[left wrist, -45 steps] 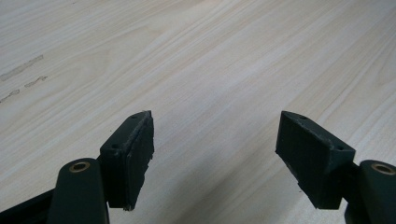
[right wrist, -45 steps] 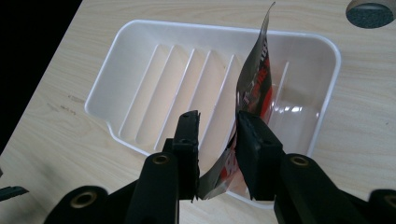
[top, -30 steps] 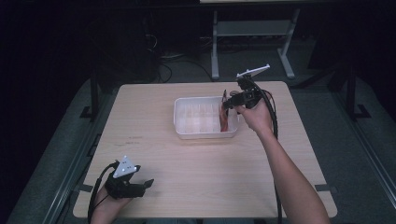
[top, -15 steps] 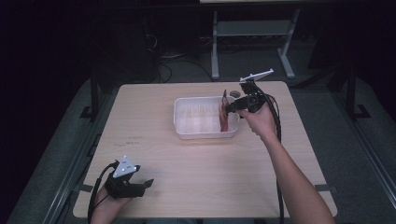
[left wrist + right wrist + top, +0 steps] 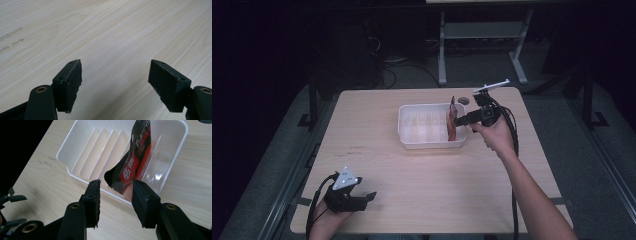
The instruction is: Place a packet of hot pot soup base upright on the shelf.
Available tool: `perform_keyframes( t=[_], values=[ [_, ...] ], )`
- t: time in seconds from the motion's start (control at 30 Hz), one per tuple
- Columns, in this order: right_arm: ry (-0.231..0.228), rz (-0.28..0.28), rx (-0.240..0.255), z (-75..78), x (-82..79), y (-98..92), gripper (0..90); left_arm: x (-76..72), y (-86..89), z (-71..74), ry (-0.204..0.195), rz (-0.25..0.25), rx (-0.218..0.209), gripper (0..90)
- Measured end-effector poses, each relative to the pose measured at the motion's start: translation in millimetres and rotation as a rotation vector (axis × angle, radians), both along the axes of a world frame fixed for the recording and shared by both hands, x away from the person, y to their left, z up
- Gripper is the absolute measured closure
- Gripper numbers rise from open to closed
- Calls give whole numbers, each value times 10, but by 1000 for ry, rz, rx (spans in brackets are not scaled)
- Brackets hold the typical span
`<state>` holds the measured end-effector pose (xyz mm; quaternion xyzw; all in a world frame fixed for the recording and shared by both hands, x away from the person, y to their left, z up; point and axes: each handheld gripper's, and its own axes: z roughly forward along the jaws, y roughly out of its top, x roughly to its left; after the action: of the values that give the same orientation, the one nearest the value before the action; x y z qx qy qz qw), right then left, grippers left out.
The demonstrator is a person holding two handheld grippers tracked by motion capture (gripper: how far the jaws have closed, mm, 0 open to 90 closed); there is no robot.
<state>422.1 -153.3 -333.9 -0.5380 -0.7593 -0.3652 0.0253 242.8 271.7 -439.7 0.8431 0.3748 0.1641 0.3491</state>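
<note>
Hovering right gripper (image 5: pixel 458 120) over packet (image 5: pixel 453 125)

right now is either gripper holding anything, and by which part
Nothing is held. The right gripper has just been opening; the red and black packet stands loose in the white tray. The left gripper is open over the table.

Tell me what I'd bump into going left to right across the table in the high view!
Left claw → white tray → red and black packet standing in the tray's right end → right claw, its jaws just been opening, packet near their tips → hand holding it.
</note>
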Motion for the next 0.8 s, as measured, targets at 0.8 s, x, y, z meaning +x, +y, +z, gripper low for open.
perform_keyframes(
  t=[0.8],
  values=[
    [-7, 47, 9, -156, -296, -168, 533, 2, 7, -2, 3, 3, -9, 264]
  ],
)
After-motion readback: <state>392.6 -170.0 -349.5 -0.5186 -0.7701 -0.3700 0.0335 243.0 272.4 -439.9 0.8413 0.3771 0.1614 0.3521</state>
